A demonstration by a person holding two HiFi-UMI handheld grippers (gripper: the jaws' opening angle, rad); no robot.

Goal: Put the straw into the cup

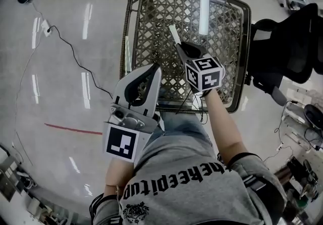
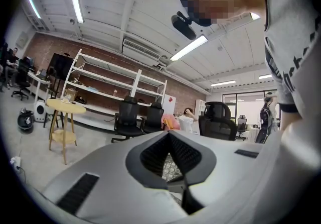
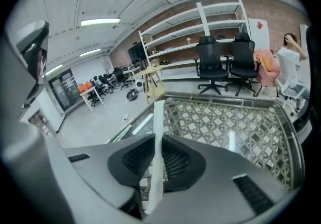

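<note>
- OVER THE DESK: my right claw (image 3: 156,142) is clamped on the straw (image 3: 157,115), both pads pressing its sides. White and flat-looking, it sticks up well past the tips, w/ the lower end trailing back btwn the jaws toward me.
- Head view: the straw is held above the desk (image 1: 222,32), roughly over its ctr, upper end slanting toward the far-left side. It doesn't touch the top.
- The desk has a see-through top over a woven lattice, w/ a dark rim all round. A ceiling light reflects as a bright bar near the far edge.
- My left claw (image 2: 168,136) is closed, tips together, nothing btwn them. It sits at the desk's near-left corner, pointing about level, apart from the straw.
- The marker cube (image 1: 204,73) on the right claw faces up at the head camera, just ahead of my bare forearm and grey printed shirt.
- A black office chair (image 1: 287,47) stands just right of the desk. A dark cable (image 1: 75,60) snakes across the shiny floor (image 1: 55,93) on the left, w/ a red line (image 1: 73,128) nearer me.
- Bkgd, left gripper view: white shelving (image 2: 115,87) against a brick wall, black chairs in front of it, a round side table (image 2: 65,107), and a person seated far off.
</note>
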